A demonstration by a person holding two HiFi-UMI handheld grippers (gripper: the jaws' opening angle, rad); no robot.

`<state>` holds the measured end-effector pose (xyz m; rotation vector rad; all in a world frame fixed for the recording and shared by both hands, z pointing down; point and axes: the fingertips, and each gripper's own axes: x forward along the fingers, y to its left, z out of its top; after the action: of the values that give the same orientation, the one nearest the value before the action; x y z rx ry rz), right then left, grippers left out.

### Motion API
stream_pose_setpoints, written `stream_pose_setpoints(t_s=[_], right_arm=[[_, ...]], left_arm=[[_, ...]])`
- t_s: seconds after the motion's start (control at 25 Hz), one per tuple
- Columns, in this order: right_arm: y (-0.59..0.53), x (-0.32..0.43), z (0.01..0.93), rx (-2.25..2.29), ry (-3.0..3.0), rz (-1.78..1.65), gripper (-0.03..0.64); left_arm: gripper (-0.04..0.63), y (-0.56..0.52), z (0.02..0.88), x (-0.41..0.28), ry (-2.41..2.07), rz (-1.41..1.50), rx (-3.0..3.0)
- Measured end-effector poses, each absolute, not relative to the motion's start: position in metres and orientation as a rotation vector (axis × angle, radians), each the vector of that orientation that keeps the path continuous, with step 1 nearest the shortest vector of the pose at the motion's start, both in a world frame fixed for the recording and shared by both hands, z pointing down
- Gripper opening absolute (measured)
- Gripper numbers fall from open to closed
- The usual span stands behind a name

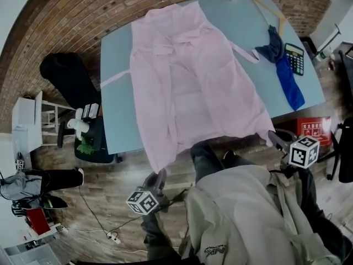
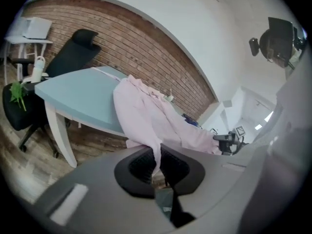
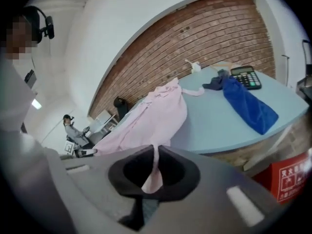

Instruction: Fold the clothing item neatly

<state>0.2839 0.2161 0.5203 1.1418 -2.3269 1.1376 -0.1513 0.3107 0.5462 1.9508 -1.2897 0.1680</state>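
left gripper [image 2: 157, 161] is clamped on one hem corner of the pink garment [image 1: 187, 76], right gripper [image 3: 153, 172] on the other, both just off the desk's [image 1: 118, 115] near edge. garment lies spread open across the desk; no fold looks made yet.

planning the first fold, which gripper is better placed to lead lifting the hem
Left, probably: both the left gripper and right gripper hold the pink garment, but the left corner hangs further off the table.
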Motion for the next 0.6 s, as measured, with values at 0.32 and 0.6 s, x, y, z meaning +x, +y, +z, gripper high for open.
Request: stream_pose_setpoints(t_s=[0.32,0.6], right_arm=[[0.204,0.236,0.458,0.94,-2.458,1.016,0.017],[0.108,0.22,0.384,0.958,-2.587,0.877,0.018]], left_arm=[[0.014,0.285,0.462,-0.131,-1.288,-0.009,2.051],[0.015,0.207,0.386,-0.192,-1.426,-0.107,2.166]])
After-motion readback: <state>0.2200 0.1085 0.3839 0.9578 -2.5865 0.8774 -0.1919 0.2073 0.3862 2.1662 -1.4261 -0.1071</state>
